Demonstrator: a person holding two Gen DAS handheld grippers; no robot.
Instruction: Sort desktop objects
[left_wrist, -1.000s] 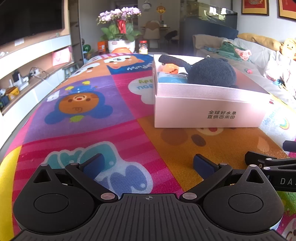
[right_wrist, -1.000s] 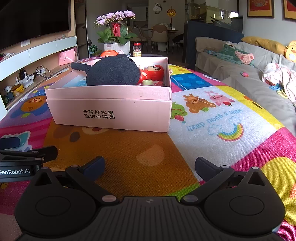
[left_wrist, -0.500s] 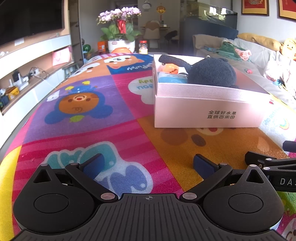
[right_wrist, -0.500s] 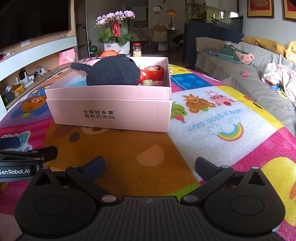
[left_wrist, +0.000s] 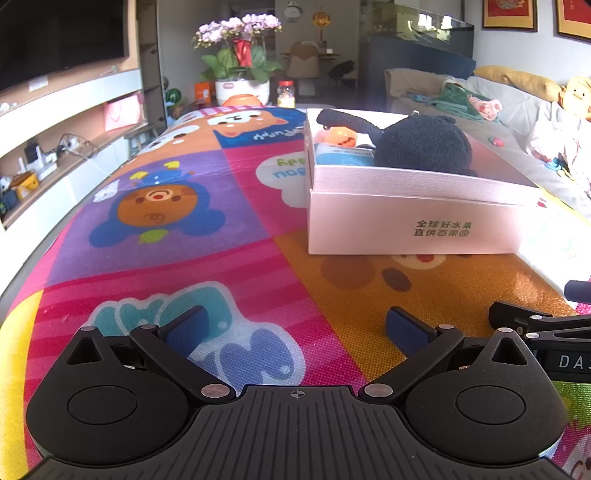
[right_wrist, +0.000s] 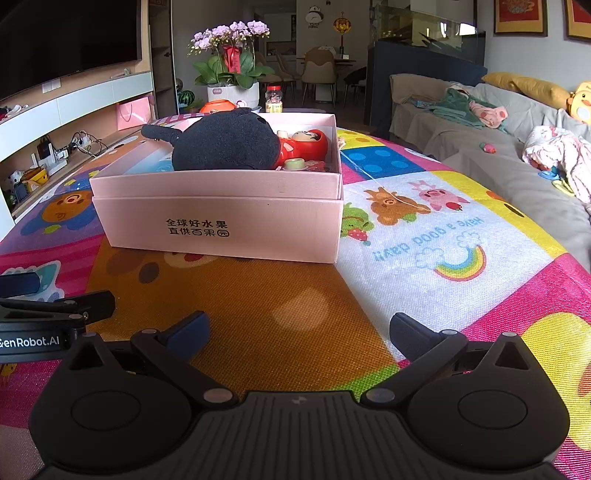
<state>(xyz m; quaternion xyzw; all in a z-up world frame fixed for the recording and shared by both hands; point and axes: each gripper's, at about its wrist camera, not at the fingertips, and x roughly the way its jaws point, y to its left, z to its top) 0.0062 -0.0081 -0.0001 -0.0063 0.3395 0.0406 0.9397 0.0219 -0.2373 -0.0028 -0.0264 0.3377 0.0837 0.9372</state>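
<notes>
A pink cardboard box (left_wrist: 406, 229) (right_wrist: 221, 225) stands on the colourful cartoon mat (left_wrist: 184, 221). Inside it lie a dark plush toy (left_wrist: 424, 147) (right_wrist: 225, 142), a red doll (right_wrist: 306, 144), an orange toy (left_wrist: 341, 137), a blue item (left_wrist: 340, 159) and a small green-lidded item (right_wrist: 294, 163). My left gripper (left_wrist: 295, 326) is open and empty, low over the mat, in front and to the left of the box. My right gripper (right_wrist: 297, 330) is open and empty, low over the mat in front of the box. Each gripper shows at the edge of the other's view.
A potted orchid (right_wrist: 231, 70), an orange bowl (right_wrist: 218, 106) and a jar (right_wrist: 274, 99) stand beyond the table's far end. A TV shelf (left_wrist: 55, 122) runs along the left. A sofa (right_wrist: 517, 147) with clothes and toys is on the right.
</notes>
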